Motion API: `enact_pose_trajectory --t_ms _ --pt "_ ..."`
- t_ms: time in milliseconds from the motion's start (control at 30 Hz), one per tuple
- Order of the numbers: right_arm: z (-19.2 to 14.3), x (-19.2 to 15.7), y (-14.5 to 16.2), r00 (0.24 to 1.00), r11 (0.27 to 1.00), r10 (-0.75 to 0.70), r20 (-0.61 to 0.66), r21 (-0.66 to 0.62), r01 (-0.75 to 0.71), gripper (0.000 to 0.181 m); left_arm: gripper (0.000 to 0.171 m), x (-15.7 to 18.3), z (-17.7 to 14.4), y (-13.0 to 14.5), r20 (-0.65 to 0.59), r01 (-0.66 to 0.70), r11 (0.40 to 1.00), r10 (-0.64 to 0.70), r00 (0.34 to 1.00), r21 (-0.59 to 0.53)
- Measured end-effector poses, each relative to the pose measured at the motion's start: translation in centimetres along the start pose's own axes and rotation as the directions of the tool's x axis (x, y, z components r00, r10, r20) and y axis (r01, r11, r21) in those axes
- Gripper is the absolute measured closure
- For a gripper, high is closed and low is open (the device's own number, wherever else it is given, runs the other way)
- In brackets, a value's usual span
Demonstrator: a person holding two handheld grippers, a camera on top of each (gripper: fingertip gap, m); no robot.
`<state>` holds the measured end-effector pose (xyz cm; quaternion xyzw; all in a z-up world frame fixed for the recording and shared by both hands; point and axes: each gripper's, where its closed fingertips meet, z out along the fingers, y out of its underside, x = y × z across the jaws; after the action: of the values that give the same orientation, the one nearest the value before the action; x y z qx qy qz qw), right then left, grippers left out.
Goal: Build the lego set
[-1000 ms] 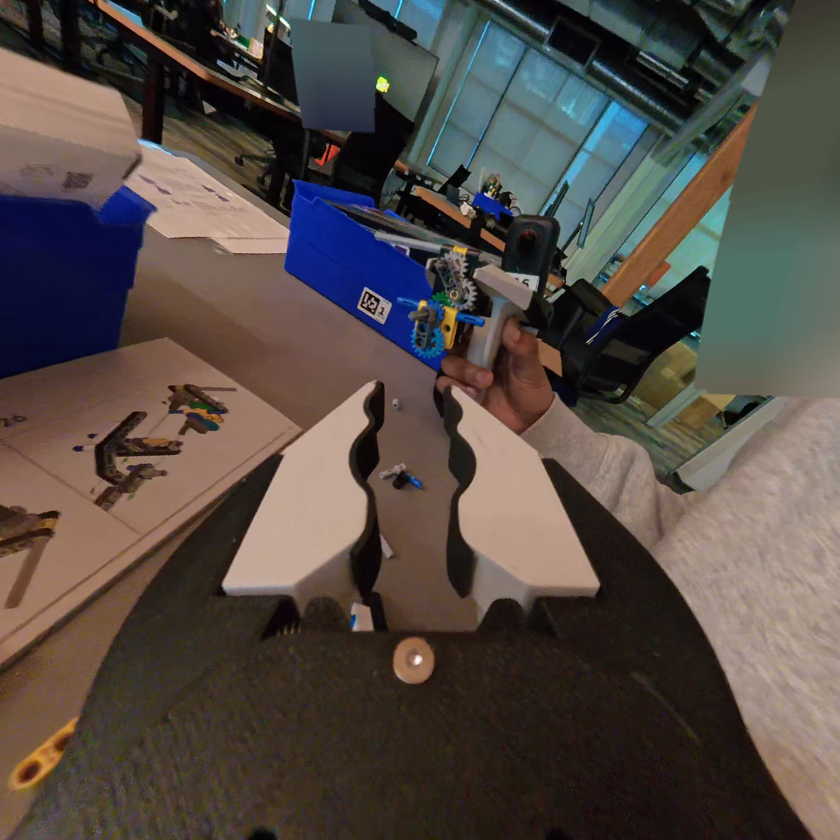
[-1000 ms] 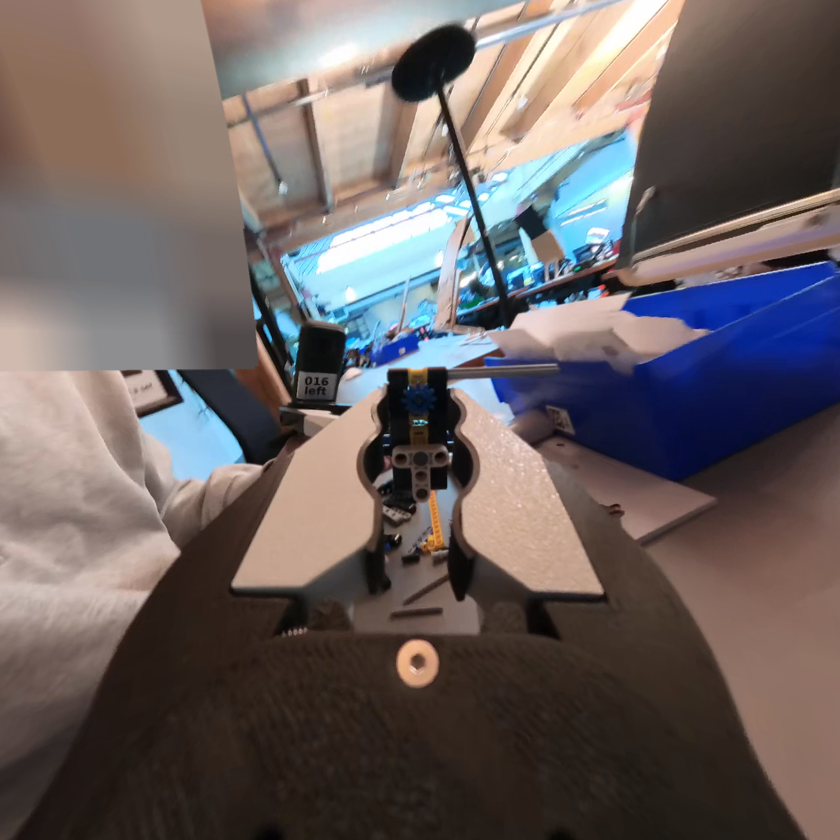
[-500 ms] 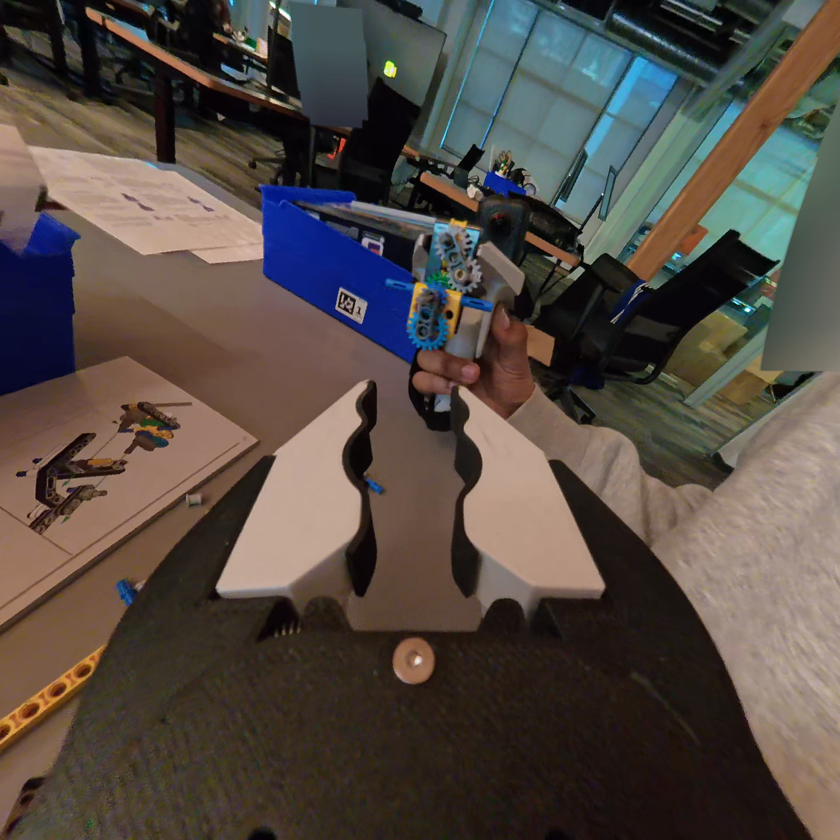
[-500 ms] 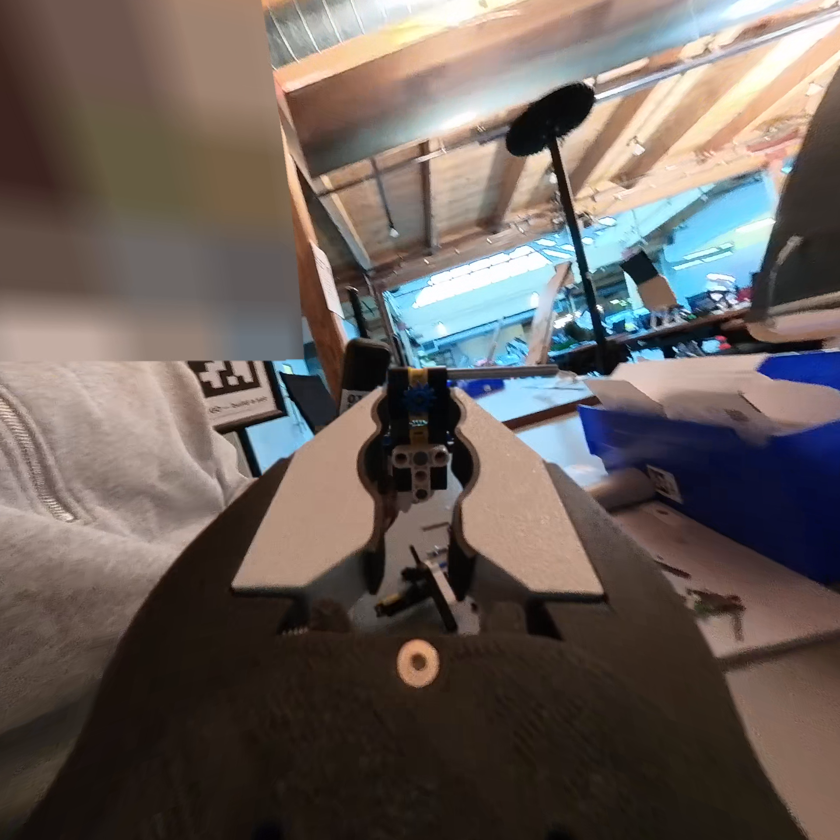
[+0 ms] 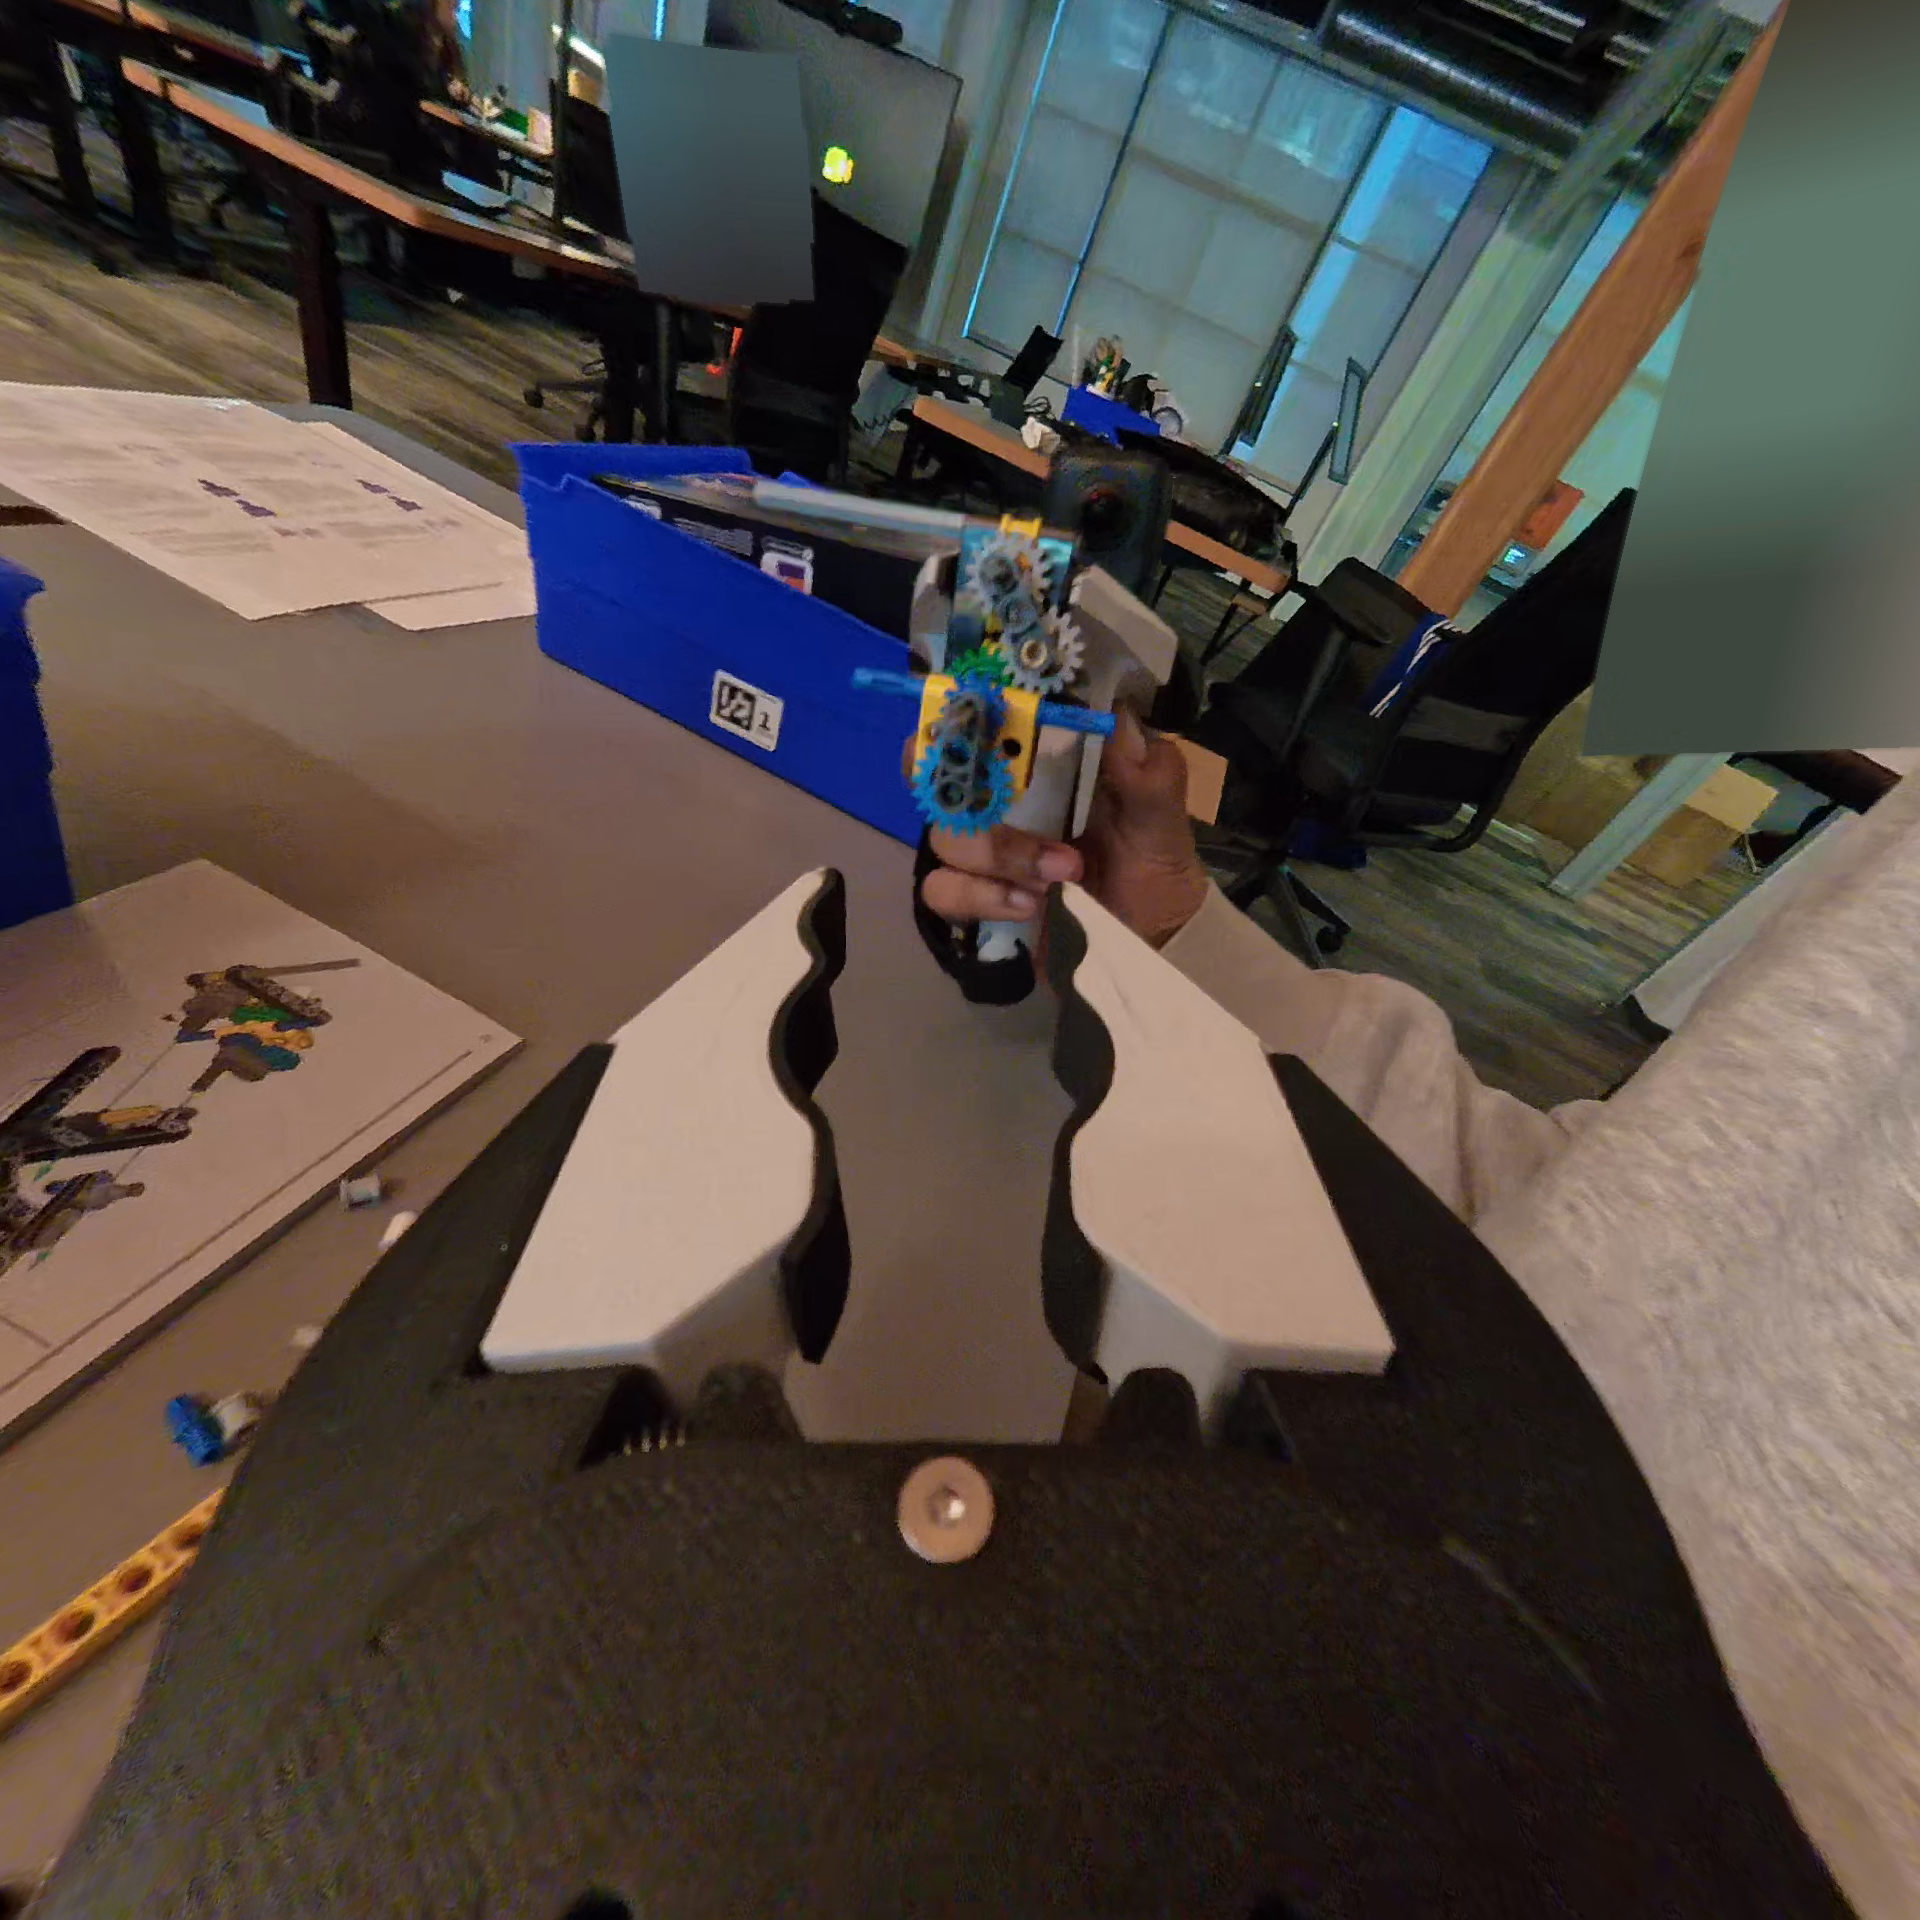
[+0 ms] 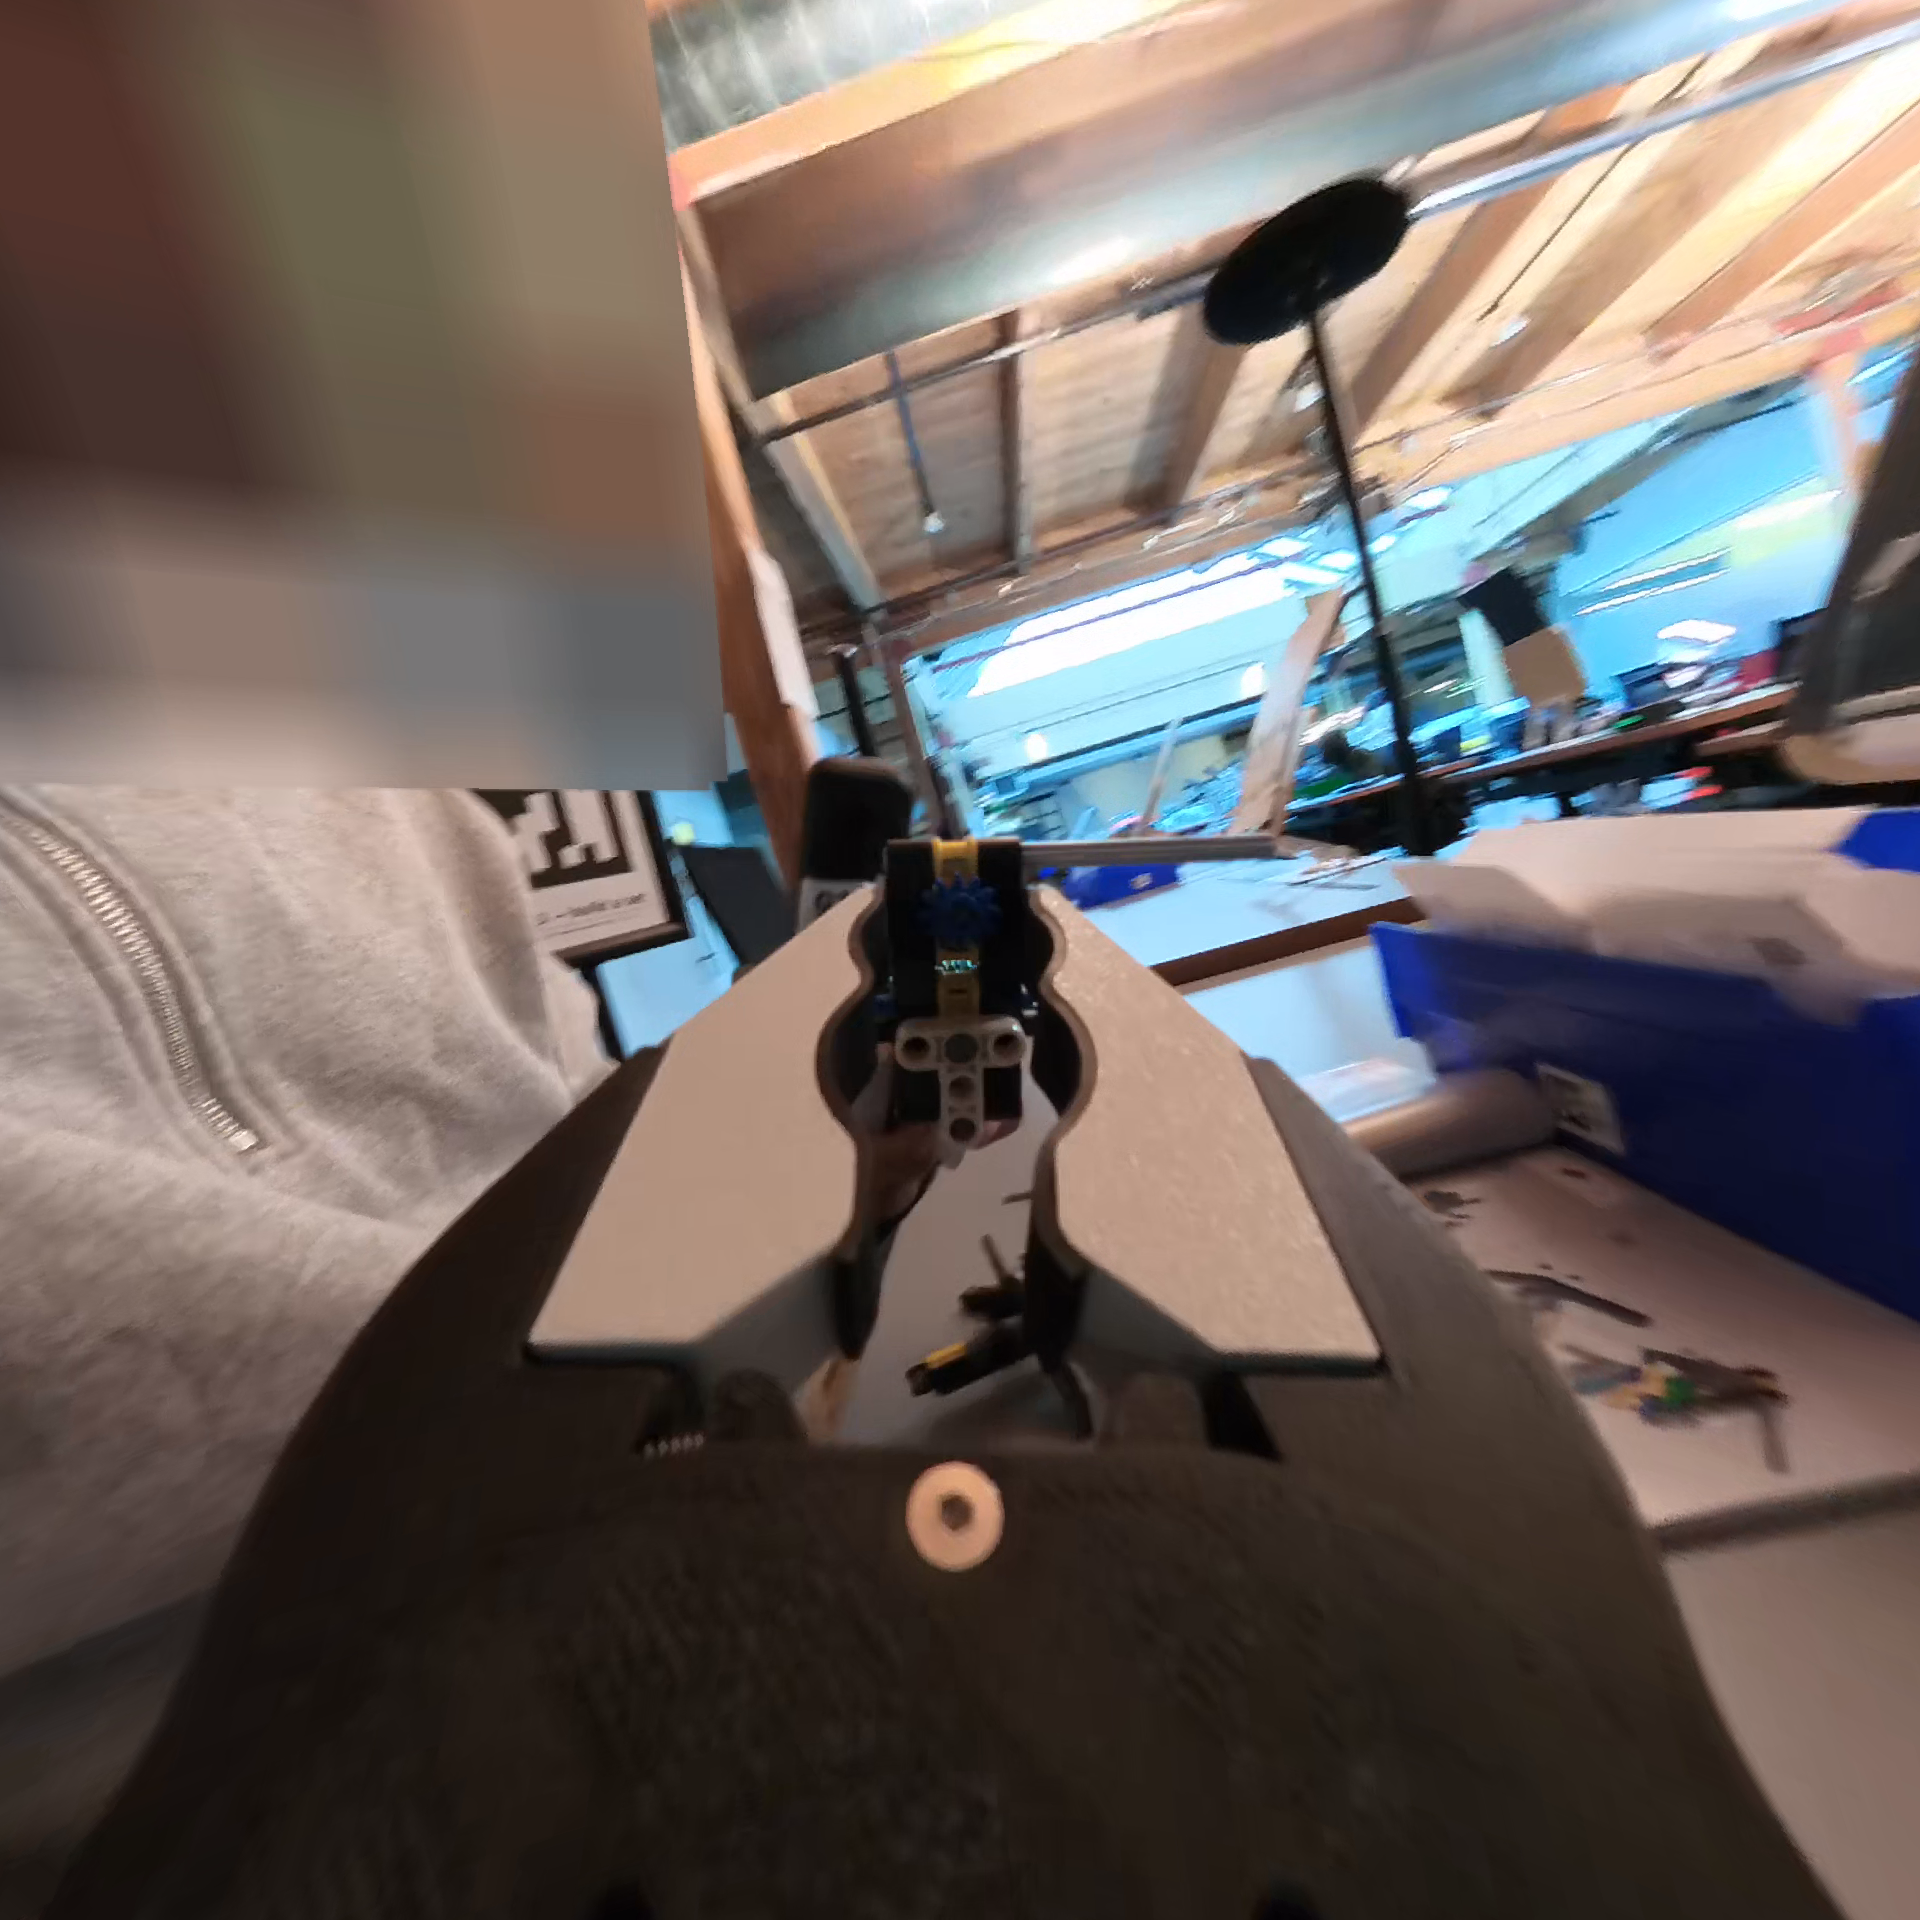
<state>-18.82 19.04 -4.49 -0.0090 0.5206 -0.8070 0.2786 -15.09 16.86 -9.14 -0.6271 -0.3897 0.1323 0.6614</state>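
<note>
My right tool (image 6: 956,997) clamps the gear assembly (image 6: 954,1003) upright, raised at 12 o'clock for inspection; my left tool (image 5: 940,987), parted and empty, waits above the surface (image 5: 395,769); instruction booklet (image 5: 197,1091) at 9 o'clock.

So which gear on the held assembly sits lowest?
The large blue gear, at the bottom of the gear assembly in the right gripper. The grey gears and the green one sit above it.
</note>
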Motion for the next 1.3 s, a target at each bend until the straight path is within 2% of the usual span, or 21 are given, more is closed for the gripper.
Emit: enact_pose_trajectory --t_ms 133,267,433,700,1300 --pt "-1.5 2.2 -0.2 0.991 1.000 0.009 -0.130 0.001 -0.009 0.159 0.136 -1.4 -1.6 1.1 0.075 0.035 0.999 -0.033 0.997 -0.029" --pt "-2.6 3.7 -0.5 0.970 1.000 -0.015 -0.244 0.003 0.016 0.159 0.138 -2.9 -3.6 2.3 0.155 0.098 0.995 -0.096 0.983 -0.011" --pt "-2.8 3.6 -1.1 0.974 0.999 0.003 -0.227 0.047 0.008 0.159 0.137 -3.9 -3.7 2.1 0.161 0.141 0.990 -0.139 0.977 0.004" --pt "-2.6 3.9 -0.3 0.971 1.000 0.003 -0.239 0.004 -0.002 0.159 0.137 -3.6 -2.3 2.3 0.131 0.098 0.994 -0.093 0.987 -0.037" --pt "-2.1 3.9 0.1 0.973 1.000 0.011 -0.231 -0.007 -0.013 0.159 0.138 -3.4 -2.5 2.0 0.136 0.082 0.996 -0.079 0.988 -0.018"
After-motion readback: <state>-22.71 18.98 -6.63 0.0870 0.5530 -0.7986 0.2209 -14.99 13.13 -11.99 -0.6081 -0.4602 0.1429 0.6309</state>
